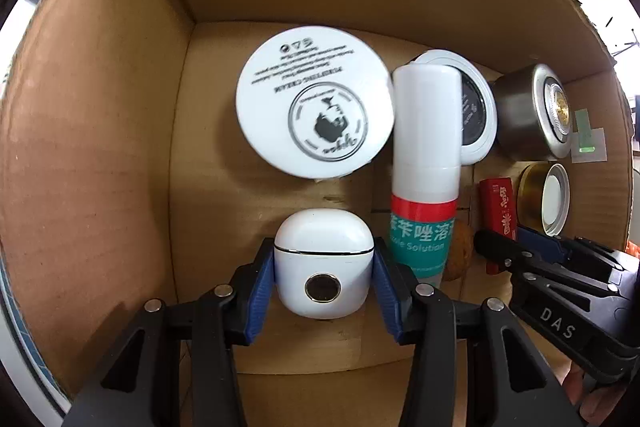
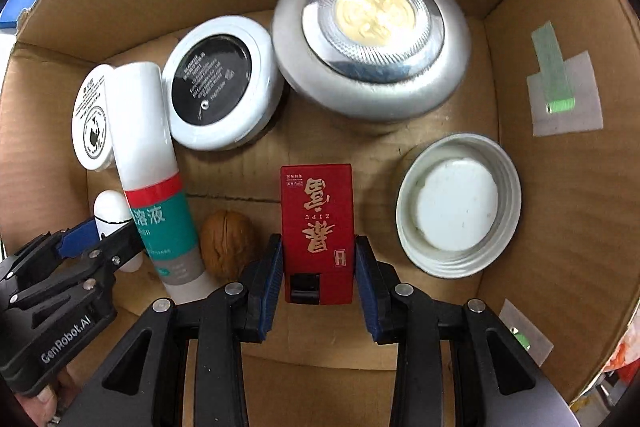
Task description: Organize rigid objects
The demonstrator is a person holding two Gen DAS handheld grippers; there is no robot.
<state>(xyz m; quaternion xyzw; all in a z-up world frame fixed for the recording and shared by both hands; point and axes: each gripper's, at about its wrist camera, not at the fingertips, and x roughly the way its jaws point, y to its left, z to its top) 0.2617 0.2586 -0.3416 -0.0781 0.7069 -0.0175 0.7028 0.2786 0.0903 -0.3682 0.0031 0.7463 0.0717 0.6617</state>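
Cardboard box [image 2: 360, 7]: brown, open top, torn upper edge on one wall. Pale tape patch with green strip [image 2: 560, 95] stuck on inner side wall; same patch visible in left wrist view [image 1: 588, 143]. Second pale patch with green spot [image 2: 524, 341] lower on same wall.

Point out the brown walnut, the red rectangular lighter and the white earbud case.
brown walnut [image 2: 226, 245], right wrist view, middle of shell
red rectangular lighter [image 2: 317, 223], right wrist view, printed face
white earbud case [image 1: 323, 267], left wrist view, front below lid
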